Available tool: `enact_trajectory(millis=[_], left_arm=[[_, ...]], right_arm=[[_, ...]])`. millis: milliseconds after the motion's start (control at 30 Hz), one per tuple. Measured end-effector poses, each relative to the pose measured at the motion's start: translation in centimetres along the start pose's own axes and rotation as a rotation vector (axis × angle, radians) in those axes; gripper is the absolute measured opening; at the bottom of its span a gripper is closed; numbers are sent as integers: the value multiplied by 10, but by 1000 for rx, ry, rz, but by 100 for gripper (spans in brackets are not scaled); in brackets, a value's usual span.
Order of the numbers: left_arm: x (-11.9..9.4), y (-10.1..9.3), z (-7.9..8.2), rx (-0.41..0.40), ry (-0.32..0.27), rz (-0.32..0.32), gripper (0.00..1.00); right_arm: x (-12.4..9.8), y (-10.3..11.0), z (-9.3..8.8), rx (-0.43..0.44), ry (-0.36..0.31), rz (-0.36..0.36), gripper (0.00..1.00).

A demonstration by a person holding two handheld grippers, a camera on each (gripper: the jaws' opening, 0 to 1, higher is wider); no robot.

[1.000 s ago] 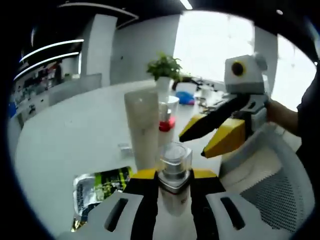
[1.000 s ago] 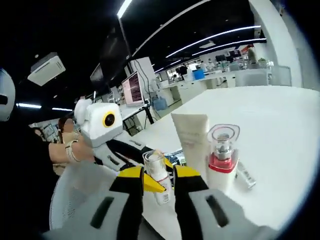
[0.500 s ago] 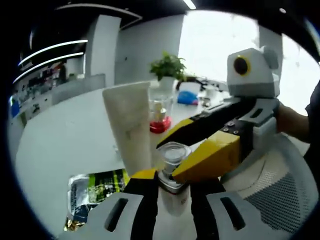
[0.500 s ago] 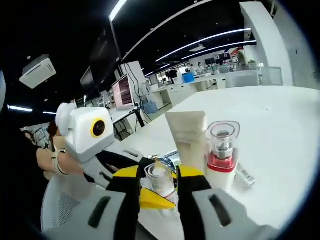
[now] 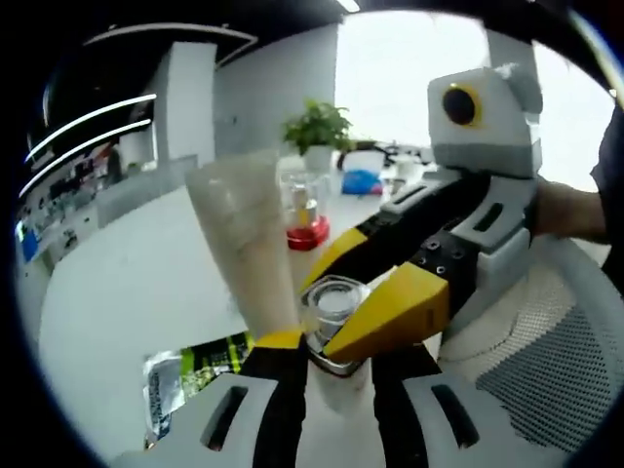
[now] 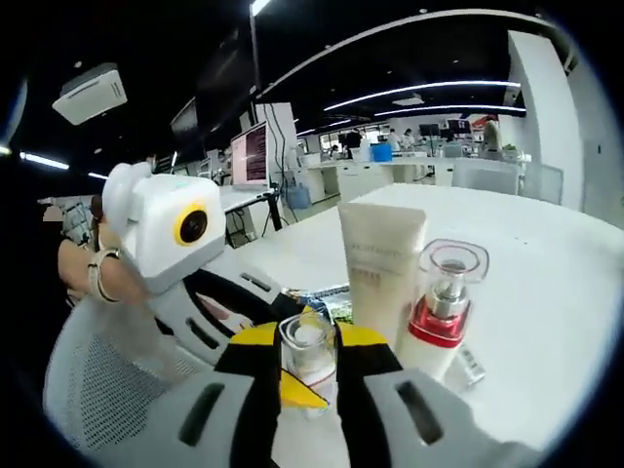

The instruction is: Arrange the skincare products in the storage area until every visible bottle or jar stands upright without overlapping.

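Step in hand, as I read it: both grippers are on one small clear-capped bottle (image 5: 334, 310), either a handover or a two-handed steadying before it gets stood on the white table (image 5: 117, 283)

Left gripper (image 5: 336, 356): jaws nearly closed, clamping the bottle at its lower body, bottom centre of the left gripper view. Right gripper (image 5: 375, 292) enters that view from the right, its yellow tips just beside or touching the cap

Right gripper view: same bottle (image 6: 306, 353) sits between this gripper's yellow tips (image 6: 307, 375) at bottom centre. Jaws are narrow; can't tell if they're truly gripping or just touching. Left gripper (image 6: 219, 302) comes in from the left, under the bottle

Already upright just behind: cream tube (image 6: 382, 268) and red-collared pump bottle (image 6: 444, 302), side by side, close but apparently not overlapping. Green sachet (image 5: 195, 366) lies flat, lower left of the left gripper view

Next move probably calls for one gripper letting go, then setting the bottle upright in a free spot near the tube without knocking it
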State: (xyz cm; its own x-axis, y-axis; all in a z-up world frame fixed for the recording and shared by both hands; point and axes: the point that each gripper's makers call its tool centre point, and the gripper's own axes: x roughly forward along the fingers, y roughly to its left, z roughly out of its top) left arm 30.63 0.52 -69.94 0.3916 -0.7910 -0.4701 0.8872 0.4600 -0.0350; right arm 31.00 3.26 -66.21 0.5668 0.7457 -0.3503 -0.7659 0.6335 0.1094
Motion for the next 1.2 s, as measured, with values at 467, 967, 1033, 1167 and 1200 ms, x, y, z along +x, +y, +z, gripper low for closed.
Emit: enact_trajectory(millis=[467,967,1033,1167,1200], left_arm=[[1,7,-18,13,83,5,23],[3,7,-28,2,131,6,20],[3,7,-28,1,130,7,20],[2,9,-27,-8,122,14,19],[2,9,-27,-7,123,13,19]], right_arm=[[0,-7,-7,-84,8,-9,20],[1,-7,-7,-31,-3,-4,22],[1,-7,-7,-29,-1,-3,24],[0,-11,-7,-7,-1,-21,30],[0,-12,-7,-8,0,-21,31]])
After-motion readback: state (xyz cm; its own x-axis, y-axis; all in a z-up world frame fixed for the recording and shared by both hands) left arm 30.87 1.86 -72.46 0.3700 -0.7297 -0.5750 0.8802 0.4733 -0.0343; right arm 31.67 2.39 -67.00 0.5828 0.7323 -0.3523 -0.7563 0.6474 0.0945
